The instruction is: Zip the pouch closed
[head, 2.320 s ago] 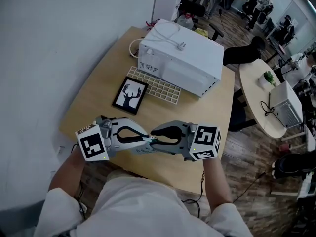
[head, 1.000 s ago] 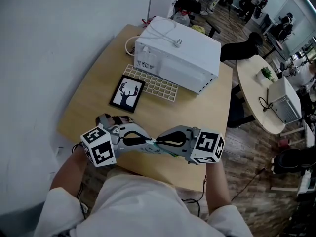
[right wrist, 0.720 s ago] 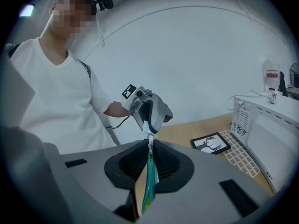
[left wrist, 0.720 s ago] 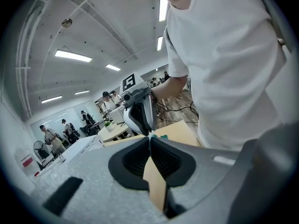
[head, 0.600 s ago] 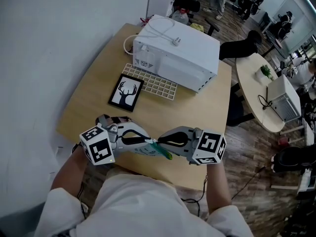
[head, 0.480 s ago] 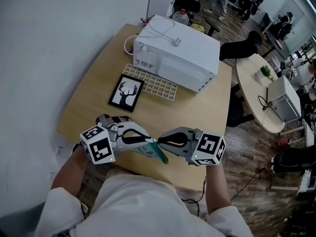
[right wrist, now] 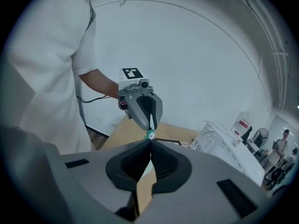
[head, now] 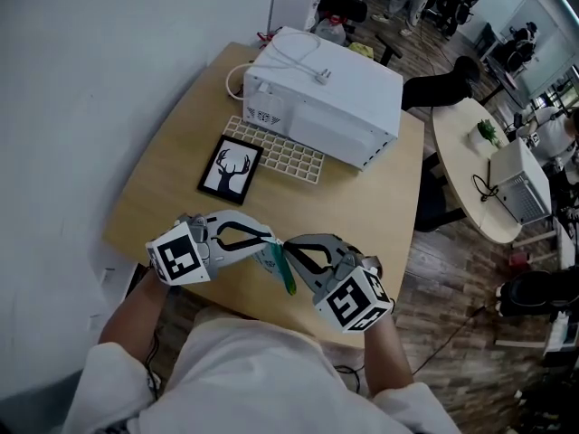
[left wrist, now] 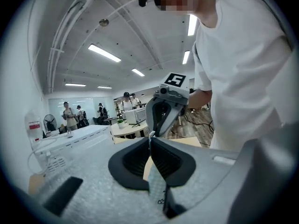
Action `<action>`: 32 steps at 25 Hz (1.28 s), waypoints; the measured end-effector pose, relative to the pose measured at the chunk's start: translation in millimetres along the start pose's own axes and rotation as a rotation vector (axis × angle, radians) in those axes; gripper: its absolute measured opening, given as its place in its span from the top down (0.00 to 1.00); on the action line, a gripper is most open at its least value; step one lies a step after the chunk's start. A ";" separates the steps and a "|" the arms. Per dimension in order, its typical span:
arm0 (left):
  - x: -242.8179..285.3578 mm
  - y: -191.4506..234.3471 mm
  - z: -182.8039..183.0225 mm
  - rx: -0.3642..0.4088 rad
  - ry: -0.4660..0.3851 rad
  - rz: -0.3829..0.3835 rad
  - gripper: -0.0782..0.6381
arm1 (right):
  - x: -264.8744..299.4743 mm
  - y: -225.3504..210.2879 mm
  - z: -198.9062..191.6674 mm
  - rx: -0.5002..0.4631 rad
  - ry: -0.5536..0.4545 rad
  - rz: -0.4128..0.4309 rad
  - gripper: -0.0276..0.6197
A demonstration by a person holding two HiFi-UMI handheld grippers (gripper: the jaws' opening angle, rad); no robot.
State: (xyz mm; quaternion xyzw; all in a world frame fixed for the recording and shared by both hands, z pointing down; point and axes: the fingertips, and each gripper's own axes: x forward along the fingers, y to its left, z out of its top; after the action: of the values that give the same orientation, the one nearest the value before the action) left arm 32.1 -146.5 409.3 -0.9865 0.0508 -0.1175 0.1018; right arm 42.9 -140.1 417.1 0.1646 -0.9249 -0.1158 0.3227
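A small pale pouch [head: 274,262] with a green zipper edge [head: 288,278] hangs over the wooden table's [head: 172,188] near edge, held between the two grippers. My left gripper [head: 270,240] is shut on the pouch's pale fabric [left wrist: 156,190], seen edge-on between its jaws. My right gripper [head: 284,246] faces it tip to tip. Its jaws have just closed further and now pinch the small green zipper pull [right wrist: 149,134] at their tips. Each gripper shows in the other's view: the right gripper [left wrist: 153,135] and the left gripper [right wrist: 152,125].
A white box-shaped appliance [head: 326,93] with a cord sits at the table's far side. A cream grid tray [head: 282,155] and a framed deer picture [head: 226,170] lie in front of it. A round table [head: 470,179] stands to the right, and people are further back.
My right gripper has rolled, its marker cube swinging down toward the person. The left gripper has rolled too and shifted slightly. The pouch's green edge now hangs more steeply between them.
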 end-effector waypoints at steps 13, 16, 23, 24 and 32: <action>3.5 37.0 -12.7 -0.513 -0.125 0.138 0.86 | 8.2 -21.8 -9.9 -0.229 0.122 -0.252 0.95; 1.8 41.9 -13.3 -0.580 -0.149 0.163 0.86 | 9.1 -23.1 -9.5 -0.227 0.124 -0.257 0.95; -0.5 52.9 -12.9 -0.617 -0.186 0.229 0.86 | 7.5 -25.7 -14.6 -0.225 0.128 -0.273 0.95; -1.8 54.9 -13.3 -0.612 -0.185 0.246 0.86 | 7.3 -25.3 -15.7 -0.225 0.129 -0.274 0.95; -29.1 81.6 -16.0 -0.624 -0.228 0.382 0.86 | 6.8 -19.8 -34.2 -0.188 0.162 -0.252 0.95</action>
State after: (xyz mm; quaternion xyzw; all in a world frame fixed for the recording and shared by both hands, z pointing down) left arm -6.2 -225.4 400.7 -0.9496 0.2553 0.0349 -0.1783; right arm 64.1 -164.5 440.7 0.2568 -0.8531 -0.2279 0.3929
